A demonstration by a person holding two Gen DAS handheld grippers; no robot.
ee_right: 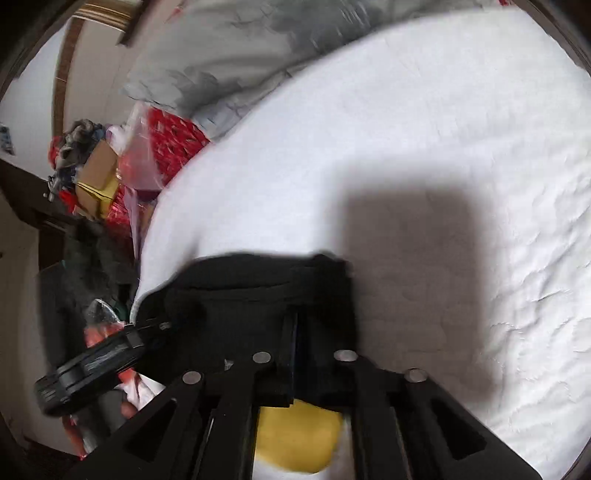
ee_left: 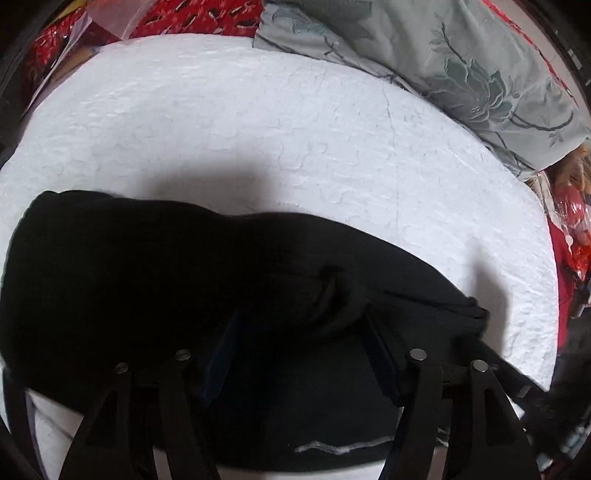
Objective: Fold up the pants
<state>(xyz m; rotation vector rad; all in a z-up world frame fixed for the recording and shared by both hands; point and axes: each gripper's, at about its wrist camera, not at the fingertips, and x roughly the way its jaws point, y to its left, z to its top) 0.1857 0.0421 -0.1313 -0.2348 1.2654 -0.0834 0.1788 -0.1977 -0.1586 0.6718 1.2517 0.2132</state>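
Note:
The black pants (ee_left: 155, 280) lie folded in a thick bundle on the white textured surface (ee_left: 258, 129), near its front edge. My left gripper (ee_left: 299, 321) hovers over the bundle with its jaws wide apart, the fingers (ee_left: 380, 350) dark against the cloth. In the right wrist view the pants (ee_right: 240, 295) sit at the surface's left edge. My right gripper (ee_right: 301, 325) has its fingers close together on a fold of the black cloth. The other gripper's body (ee_right: 88, 365) shows at lower left.
A grey floral quilt (ee_left: 461, 66) lies along the far right of the white surface (ee_right: 424, 129). Red patterned bedding (ee_left: 207, 18) and cluttered boxes (ee_right: 96, 177) lie beyond the edges. A yellow object (ee_right: 295, 439) shows under my right gripper.

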